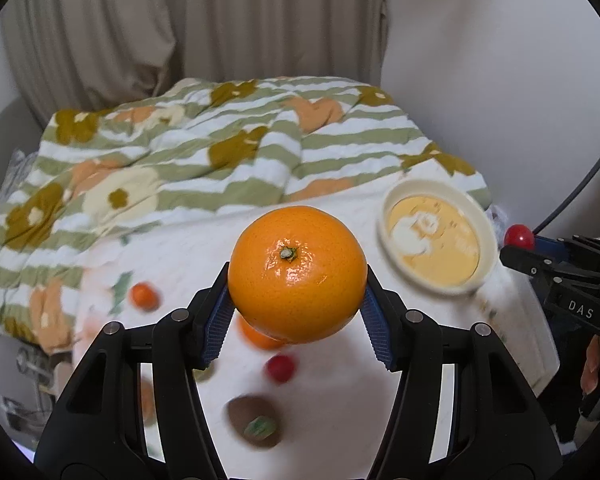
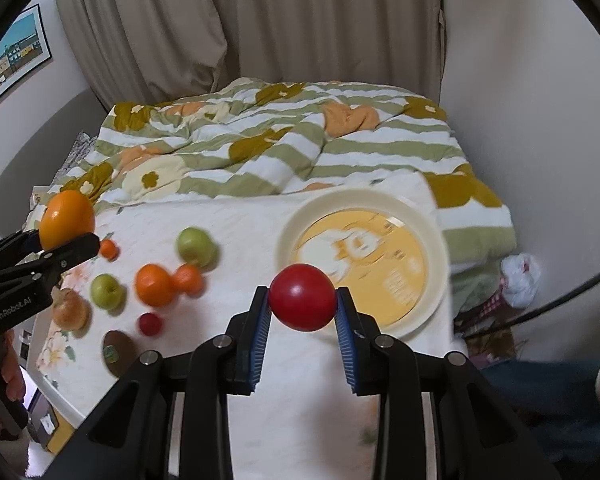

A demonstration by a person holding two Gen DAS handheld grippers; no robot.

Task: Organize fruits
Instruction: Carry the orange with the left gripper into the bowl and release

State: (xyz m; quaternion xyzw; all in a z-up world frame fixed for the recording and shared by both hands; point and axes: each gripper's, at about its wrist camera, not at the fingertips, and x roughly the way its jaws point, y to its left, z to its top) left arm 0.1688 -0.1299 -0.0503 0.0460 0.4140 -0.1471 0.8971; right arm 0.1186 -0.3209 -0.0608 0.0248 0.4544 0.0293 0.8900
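Note:
My left gripper [image 1: 297, 296] is shut on a large orange [image 1: 297, 274] and holds it above the white table; it also shows at the left of the right wrist view [image 2: 66, 220]. My right gripper [image 2: 302, 304] is shut on a red fruit [image 2: 302, 297] just in front of the cream plate [image 2: 436, 240] with a yellow picture. The plate [image 1: 488, 236] lies right of the orange in the left wrist view, and the red fruit [image 1: 519, 236] shows beyond it. Several fruits lie on the table: green apples [image 2: 195, 245], oranges [image 2: 154, 284], a small red fruit [image 2: 151, 323], a kiwi [image 2: 118, 347].
A striped flowered quilt [image 2: 284, 152] covers the bed behind the table. Curtains hang at the back. The table's right edge [image 2: 456, 344] drops to a floor with bags [image 2: 520, 272]. A pale apple [image 2: 70, 310] lies near the table's left edge.

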